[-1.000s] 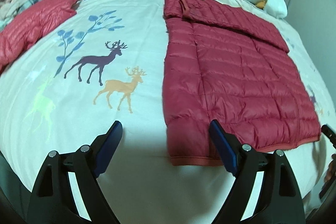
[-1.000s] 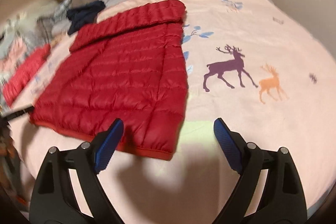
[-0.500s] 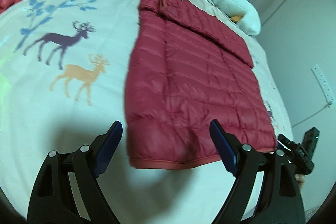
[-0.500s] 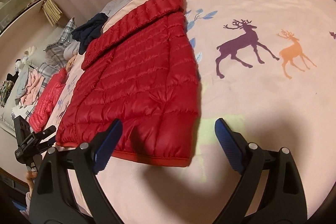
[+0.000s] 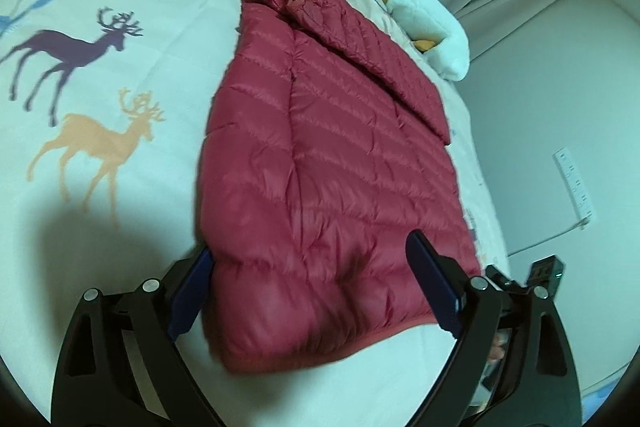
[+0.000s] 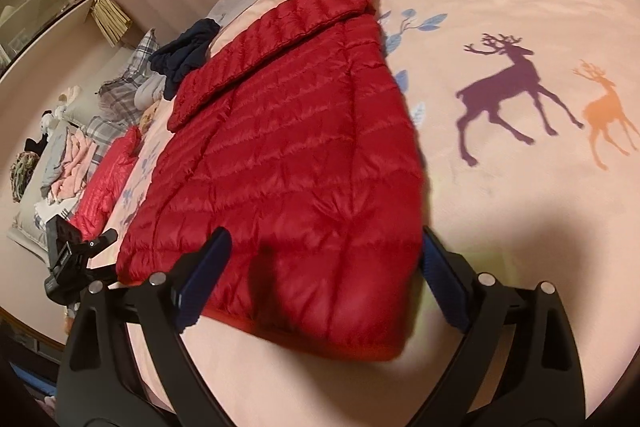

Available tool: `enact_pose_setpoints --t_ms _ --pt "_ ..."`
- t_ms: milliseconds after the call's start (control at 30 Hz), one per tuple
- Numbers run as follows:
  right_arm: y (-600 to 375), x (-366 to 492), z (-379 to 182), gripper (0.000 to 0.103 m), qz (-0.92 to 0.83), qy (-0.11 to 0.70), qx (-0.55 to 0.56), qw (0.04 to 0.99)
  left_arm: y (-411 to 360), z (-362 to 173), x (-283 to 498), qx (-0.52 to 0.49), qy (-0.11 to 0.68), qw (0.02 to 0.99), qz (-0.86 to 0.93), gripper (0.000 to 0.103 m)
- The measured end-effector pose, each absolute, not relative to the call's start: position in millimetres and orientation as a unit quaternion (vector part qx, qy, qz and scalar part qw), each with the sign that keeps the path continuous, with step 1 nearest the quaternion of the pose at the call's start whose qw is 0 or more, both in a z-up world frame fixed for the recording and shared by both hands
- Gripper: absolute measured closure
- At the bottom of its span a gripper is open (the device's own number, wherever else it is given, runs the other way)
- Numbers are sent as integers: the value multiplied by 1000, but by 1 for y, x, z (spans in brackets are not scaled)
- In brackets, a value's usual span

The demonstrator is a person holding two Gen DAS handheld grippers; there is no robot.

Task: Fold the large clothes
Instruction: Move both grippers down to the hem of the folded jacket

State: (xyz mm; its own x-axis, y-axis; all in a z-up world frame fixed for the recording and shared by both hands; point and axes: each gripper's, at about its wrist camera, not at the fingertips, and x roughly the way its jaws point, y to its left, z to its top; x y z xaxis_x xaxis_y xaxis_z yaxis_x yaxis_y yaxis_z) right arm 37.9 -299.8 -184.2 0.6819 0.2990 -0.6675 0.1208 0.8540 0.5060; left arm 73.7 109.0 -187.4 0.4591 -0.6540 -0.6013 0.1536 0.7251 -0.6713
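Note:
A red quilted down jacket (image 5: 336,155) (image 6: 288,163) lies flat on the deer-print bed sheet (image 5: 100,227), one sleeve folded across its top. My left gripper (image 5: 310,251) straddles the jacket's near left hem corner. Its jaws are opening, and the blue pads (image 5: 432,283) stand beside the fabric without pressing it. My right gripper (image 6: 325,239) straddles the near right hem corner. Its jaws are opening too, with the hem between the fingers (image 6: 204,275) and not pinched. Each gripper also shows at the edge of the other's view.
Dark navy clothes (image 6: 184,55) and a white plush toy (image 5: 432,31) lie at the far end of the bed. A second red jacket (image 6: 108,183) and a pile of clothes (image 6: 68,163) sit along one side. A wall with a power strip (image 5: 576,187) stands beyond the other side.
Both grippers have dropped and moved in on the jacket's near hem. Its two corners now lie between the fingers, where before the grippers hung short of it.

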Motion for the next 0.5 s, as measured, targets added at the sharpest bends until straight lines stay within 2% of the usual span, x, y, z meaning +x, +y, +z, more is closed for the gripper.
enact_pose_setpoints --t_ms 333,500 --pt "-298 73 -186 12 85 397 306 861 96 -189 97 -321 462 778 -281 12" --pt "-295 72 -188 27 101 399 317 854 88 -189 92 -310 463 777 -293 12"
